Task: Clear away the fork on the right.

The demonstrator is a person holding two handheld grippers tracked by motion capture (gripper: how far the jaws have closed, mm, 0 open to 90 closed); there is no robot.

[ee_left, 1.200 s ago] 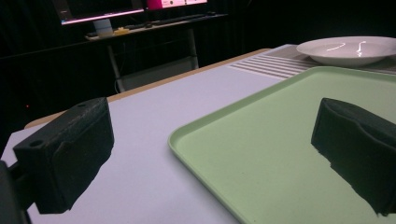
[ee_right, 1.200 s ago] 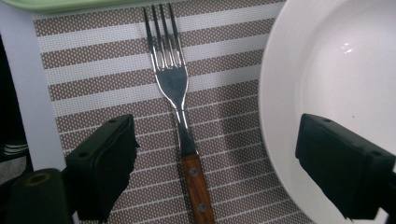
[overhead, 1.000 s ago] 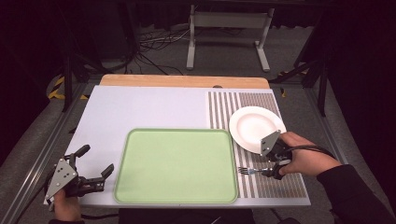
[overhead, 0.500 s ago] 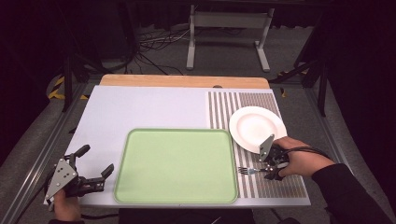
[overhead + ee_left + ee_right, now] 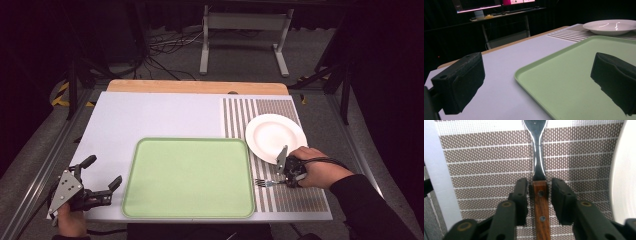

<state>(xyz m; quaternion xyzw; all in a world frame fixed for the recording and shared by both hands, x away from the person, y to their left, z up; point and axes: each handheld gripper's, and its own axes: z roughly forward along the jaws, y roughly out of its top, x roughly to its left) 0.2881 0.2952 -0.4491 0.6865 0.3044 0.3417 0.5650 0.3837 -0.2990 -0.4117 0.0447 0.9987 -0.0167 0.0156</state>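
The fork (image 5: 539, 182) lies flat on the striped mat (image 5: 295, 200), beside the plate (image 5: 276, 136). The right tongs (image 5: 539, 192) straddle its wooden handle, jaws not quite clenched — lined up to pinch. The left tongs (image 5: 102, 176) wait released beside the tray (image 5: 150, 200) — spare.

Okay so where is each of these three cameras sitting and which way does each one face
High view: above the person's side, looking forward and down on the table; both hands and forearms show.
Left gripper view: rides the left gripper, low, facing across the green tray toward the white plate; its jaws stand apart.
Right gripper view: rides the right gripper, looking down at the fork; its jaws flank the handle.
Shared: the plate.
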